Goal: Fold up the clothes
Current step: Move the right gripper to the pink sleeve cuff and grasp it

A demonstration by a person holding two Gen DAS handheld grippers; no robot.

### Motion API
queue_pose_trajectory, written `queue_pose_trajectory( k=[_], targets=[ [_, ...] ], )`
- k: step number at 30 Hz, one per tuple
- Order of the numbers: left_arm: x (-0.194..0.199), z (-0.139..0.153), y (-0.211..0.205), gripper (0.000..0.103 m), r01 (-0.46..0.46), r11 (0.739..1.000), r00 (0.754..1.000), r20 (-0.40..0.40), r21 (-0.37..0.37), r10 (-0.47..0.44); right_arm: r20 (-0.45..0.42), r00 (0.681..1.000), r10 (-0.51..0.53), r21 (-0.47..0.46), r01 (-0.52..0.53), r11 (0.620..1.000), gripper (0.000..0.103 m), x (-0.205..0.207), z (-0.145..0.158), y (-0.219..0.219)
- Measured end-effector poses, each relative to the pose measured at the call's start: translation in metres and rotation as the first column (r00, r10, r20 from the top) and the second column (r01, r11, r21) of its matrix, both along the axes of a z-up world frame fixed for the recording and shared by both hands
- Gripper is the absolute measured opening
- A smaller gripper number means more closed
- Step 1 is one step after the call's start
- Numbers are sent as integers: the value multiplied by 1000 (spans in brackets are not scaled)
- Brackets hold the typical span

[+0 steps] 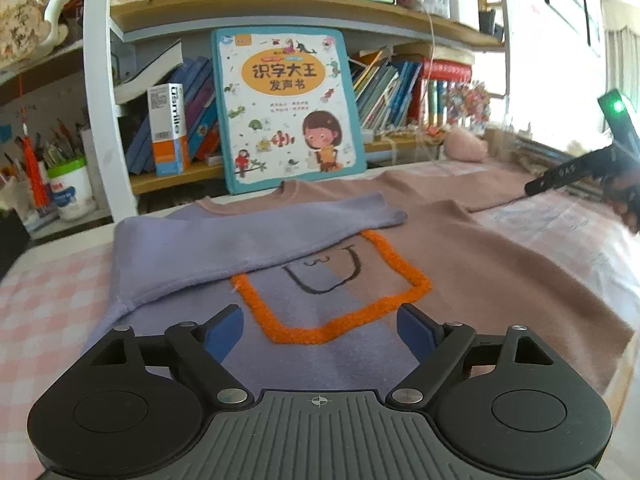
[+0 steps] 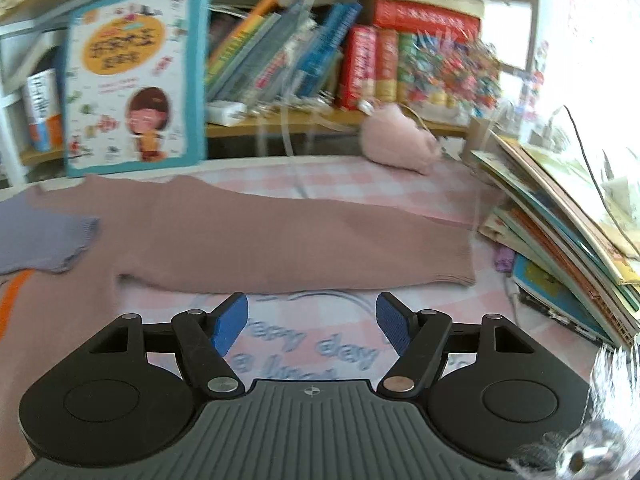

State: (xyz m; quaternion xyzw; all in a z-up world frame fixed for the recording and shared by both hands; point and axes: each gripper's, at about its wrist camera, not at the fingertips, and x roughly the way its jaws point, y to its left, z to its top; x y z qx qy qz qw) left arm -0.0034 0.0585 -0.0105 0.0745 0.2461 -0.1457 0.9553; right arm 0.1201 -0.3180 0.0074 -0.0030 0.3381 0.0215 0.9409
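From my left wrist camera, the sweater [image 1: 360,248] lies flat on the pink checked tablecloth [image 1: 48,280], filling the middle of the view. Its purple sleeve [image 1: 248,236] is already folded across the chest, from about 9 o'clock in toward the centre, partly covering the orange square patch [image 1: 332,300]. My left gripper [image 1: 320,330] hovers over the hem at 6 o'clock, blue pads spread wide with nothing between them. At 3 o'clock I see part of my right gripper [image 1: 576,172] above the far sleeve. A children's book [image 1: 288,108] leans on the shelf at 12 o'clock.

From my right wrist camera, the pink sleeve [image 2: 320,240] is stretched straight out, running from 9 o'clock to its cuff near 3 o'clock, not yet folded. My right gripper [image 2: 312,326] sits just short of it, fingers apart and empty, above the printed cloth. A stack of books [image 2: 560,232] leans close to the cuff at 3 o'clock.

I judge one sleeve done; the pink sleeve and the body folds remain.
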Motion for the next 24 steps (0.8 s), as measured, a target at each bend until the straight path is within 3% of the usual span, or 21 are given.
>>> queue_pose_trajectory(
  k=[9, 19, 24],
  targets=[
    [-4, -2, -12, 94, 32, 997, 999, 13, 77, -33, -61, 993, -98, 8, 99, 995, 69, 32, -16, -31],
    [7, -5, -3, 95, 3, 1000, 998, -55, 23, -2, -58, 978, -202, 90, 206, 974, 69, 50, -18, -68],
    [9, -5, -5, 95, -5, 999, 998, -62, 37, 7, -61, 964, -260, 98, 265, 959, 65, 63, -20, -87]
  ],
)
